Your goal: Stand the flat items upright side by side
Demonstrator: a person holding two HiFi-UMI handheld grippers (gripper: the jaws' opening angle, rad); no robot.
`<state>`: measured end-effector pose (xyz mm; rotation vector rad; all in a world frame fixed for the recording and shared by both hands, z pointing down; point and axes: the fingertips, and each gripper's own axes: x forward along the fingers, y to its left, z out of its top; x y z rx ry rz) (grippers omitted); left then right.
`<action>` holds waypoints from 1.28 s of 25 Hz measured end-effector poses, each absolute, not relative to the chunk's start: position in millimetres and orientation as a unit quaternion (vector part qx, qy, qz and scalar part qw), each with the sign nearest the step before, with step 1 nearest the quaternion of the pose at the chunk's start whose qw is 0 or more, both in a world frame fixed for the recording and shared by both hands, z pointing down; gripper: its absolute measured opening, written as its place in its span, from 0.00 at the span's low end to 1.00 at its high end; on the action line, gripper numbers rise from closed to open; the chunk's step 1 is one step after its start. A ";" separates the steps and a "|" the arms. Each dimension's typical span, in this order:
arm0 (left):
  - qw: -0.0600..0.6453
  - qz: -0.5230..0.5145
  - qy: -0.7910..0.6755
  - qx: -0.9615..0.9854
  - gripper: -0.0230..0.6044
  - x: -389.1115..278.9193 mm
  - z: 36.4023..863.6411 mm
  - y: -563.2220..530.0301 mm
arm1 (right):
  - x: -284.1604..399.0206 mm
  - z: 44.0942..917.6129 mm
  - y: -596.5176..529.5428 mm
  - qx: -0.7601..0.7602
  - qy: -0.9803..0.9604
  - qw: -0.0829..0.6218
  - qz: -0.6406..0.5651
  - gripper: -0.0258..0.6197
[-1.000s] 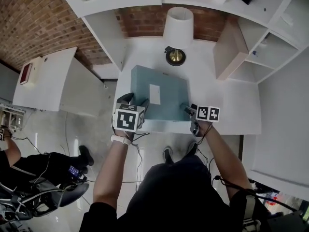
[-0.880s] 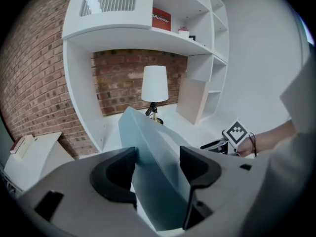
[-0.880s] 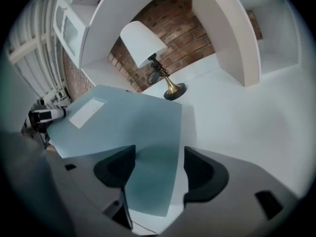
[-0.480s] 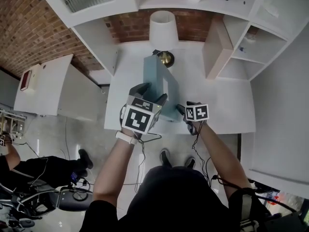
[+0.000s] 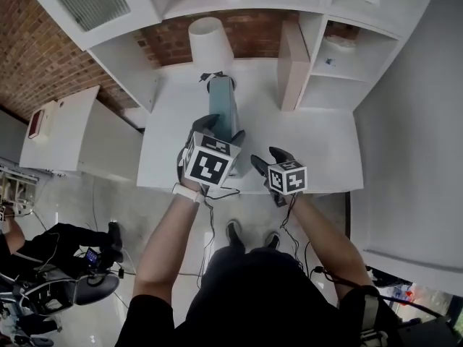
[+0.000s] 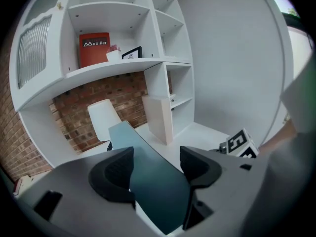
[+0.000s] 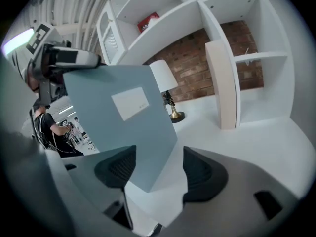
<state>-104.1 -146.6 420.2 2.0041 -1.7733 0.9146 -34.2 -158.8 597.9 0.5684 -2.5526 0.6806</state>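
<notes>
The teal-grey flat folder (image 5: 221,107) with a white label stands upright on edge on the white worktop (image 5: 318,143). Its far end is near the white-shaded lamp (image 5: 210,38). The left gripper (image 5: 223,130) holds its near end, and the jaws seem clamped on both faces. The right gripper (image 5: 266,157) is just beside the folder. Its jaws are apart and have just been opening, and the folder's lower corner shows in their gap, unpressed.
</notes>
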 end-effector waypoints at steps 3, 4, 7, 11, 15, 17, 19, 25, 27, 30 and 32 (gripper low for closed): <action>0.153 0.299 -0.637 0.693 0.49 -100.0 418.6 -145.2 | -19.0 584.3 -150.2 0.200 -0.928 0.201 0.243 0.49; 0.150 0.288 -0.647 0.690 0.49 -100.3 417.0 -143.6 | -14.6 581.5 -148.1 0.198 -0.929 0.199 0.242 0.49; 0.134 0.256 -0.678 0.676 0.49 -102.0 411.7 -135.4 | -2.3 579.2 -143.9 0.193 -0.929 0.196 0.247 0.49; 0.089 0.205 -0.719 0.658 0.50 -101.1 385.6 -116.0 | 10.7 571.0 -140.4 0.188 -0.931 0.188 0.250 0.48; 0.055 0.125 -0.738 0.661 0.50 -100.5 358.8 -82.3 | 15.2 553.2 -137.8 0.189 -0.935 0.159 0.255 0.48; 0.065 0.107 -0.735 0.666 0.50 -100.4 368.1 -65.3 | 18.0 547.0 -137.6 0.194 -0.934 0.149 0.259 0.47; 0.088 0.102 -0.736 0.663 0.50 -102.7 390.9 -47.9 | 20.5 542.7 -135.6 0.198 -0.934 0.142 0.263 0.46; 0.155 0.118 -0.731 0.653 0.50 -92.8 481.0 -32.9 | 32.8 539.7 -134.3 0.217 -0.929 0.131 0.270 0.44; 0.165 0.132 -0.727 0.653 0.50 -90.0 506.2 -43.4 | 38.4 542.4 -136.4 0.228 -0.925 0.134 0.274 0.43; 0.186 0.144 -0.717 0.657 0.53 -92.1 536.7 -58.4 | 46.3 546.9 -140.7 0.248 -0.918 0.142 0.275 0.43; 0.198 0.148 -0.708 0.662 0.53 -94.6 549.8 -64.0 | 52.0 550.4 -144.7 0.266 -0.912 0.148 0.275 0.43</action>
